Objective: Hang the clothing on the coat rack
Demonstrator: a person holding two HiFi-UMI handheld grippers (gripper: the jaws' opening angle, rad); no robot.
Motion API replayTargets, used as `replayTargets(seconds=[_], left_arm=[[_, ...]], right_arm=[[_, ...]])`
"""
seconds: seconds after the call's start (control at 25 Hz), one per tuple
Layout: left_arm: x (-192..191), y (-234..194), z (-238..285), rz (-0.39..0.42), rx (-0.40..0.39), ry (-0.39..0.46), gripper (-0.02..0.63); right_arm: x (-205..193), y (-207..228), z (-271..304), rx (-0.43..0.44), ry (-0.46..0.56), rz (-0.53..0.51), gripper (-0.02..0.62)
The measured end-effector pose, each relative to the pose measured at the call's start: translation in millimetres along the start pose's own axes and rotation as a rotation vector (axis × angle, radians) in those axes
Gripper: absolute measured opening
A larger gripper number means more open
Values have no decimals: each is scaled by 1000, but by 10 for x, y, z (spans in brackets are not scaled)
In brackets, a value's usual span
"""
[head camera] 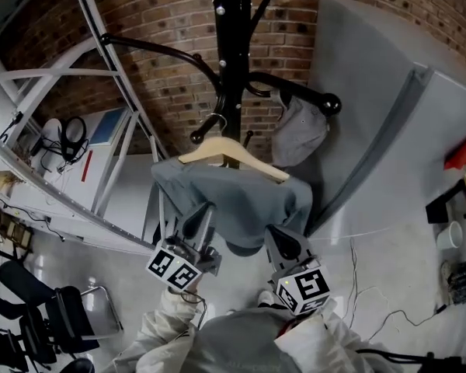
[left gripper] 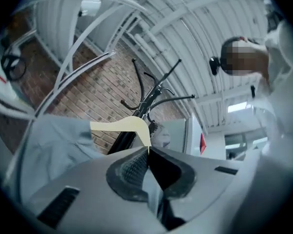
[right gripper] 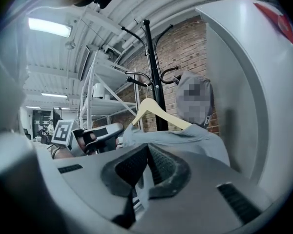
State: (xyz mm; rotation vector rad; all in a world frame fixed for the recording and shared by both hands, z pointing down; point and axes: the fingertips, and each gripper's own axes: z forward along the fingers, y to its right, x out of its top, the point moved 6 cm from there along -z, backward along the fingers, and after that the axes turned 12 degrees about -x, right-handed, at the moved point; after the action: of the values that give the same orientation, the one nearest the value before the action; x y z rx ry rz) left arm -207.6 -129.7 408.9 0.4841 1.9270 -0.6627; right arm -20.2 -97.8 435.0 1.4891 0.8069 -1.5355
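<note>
Below the hanger, level claws pinch the garment.

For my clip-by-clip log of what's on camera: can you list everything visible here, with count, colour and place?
coat rack: 1, black, centre
brick wall: 1, red-brown, behind the rack
hanger: 1, pale wood, just in front of the rack
garment: 1, grey-blue, draped on the hanger
cloth item: 1, grey, hanging from a rack arm, right of the pole
shelving frame: 1, white, left
panel: 1, grey, right
cup: 1, white, far right
left gripper: 1, grey, jaws shut on the garment's lower edge
right gripper: 1, grey, likewise
</note>
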Motion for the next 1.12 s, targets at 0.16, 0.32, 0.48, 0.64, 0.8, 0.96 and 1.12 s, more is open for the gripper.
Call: replayTargets(seconds=[0.16, 0.32, 0.48, 0.64, 0.8, 0.96, 1.12], left_arm=[[-30, 193, -320, 163, 47, -134, 9], [-139, 332, -699, 176, 52, -216, 8], [-198, 493, -1014, 218, 53, -289, 8], [-172, 707, -1304, 302, 14, -348, 8], [-152, 871, -1571, 289, 4, -355, 8], [-156, 1008, -1738, 270, 7, -345, 8], [-133, 1088, -1856, 254, 36, -319, 8]], right_arm=[[-19, -284, -64, 0, 3, -6, 25], [1, -613, -174, -4, 3, -22, 25], [-40, -908, -322, -20, 13, -18, 25], [-58, -1235, -500, -47, 23, -24, 25], [-154, -1480, -724, -73, 14, -21, 25], [-209, -1609, -863, -72, 6, -28, 25], [-162, -1691, -935, -60, 16, -50, 24]])
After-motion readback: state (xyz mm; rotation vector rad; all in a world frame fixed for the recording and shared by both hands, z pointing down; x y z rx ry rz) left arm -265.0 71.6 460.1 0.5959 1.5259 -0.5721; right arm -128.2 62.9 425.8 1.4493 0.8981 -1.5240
